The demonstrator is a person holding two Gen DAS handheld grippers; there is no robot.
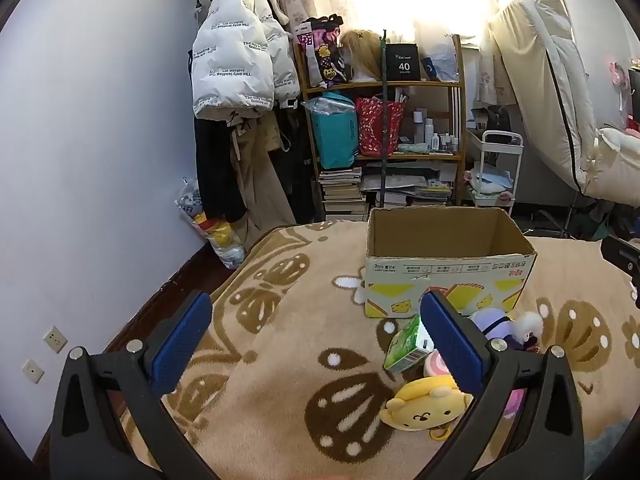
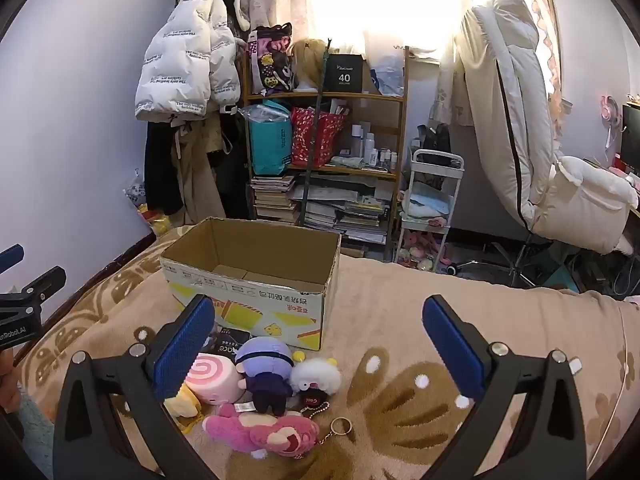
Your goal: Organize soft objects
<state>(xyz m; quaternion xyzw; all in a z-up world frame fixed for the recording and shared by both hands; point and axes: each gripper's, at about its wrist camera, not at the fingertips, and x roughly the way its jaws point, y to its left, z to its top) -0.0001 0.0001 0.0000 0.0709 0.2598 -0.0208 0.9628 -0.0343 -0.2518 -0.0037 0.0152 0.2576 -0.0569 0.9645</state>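
Observation:
An open, empty cardboard box [image 1: 448,264] [image 2: 256,280] stands on the beige patterned blanket. In front of it lie small plush toys: a yellow bear [image 1: 424,406], a purple-haired doll [image 2: 266,368], a white fluffy toy [image 2: 316,376], a pink swirl plush [image 2: 210,376] and a pink bear [image 2: 268,434]. A green carton [image 1: 408,346] lies beside them. My left gripper [image 1: 316,344] is open and empty, left of the toys. My right gripper [image 2: 320,348] is open and empty, above the toys.
A cluttered shelf [image 1: 384,120] with bags and books, hanging coats [image 1: 240,60] and a white cart [image 2: 432,200] stand beyond the bed. A white chair [image 2: 540,140] is at the right. The bed's left edge drops to a dark floor [image 1: 180,280].

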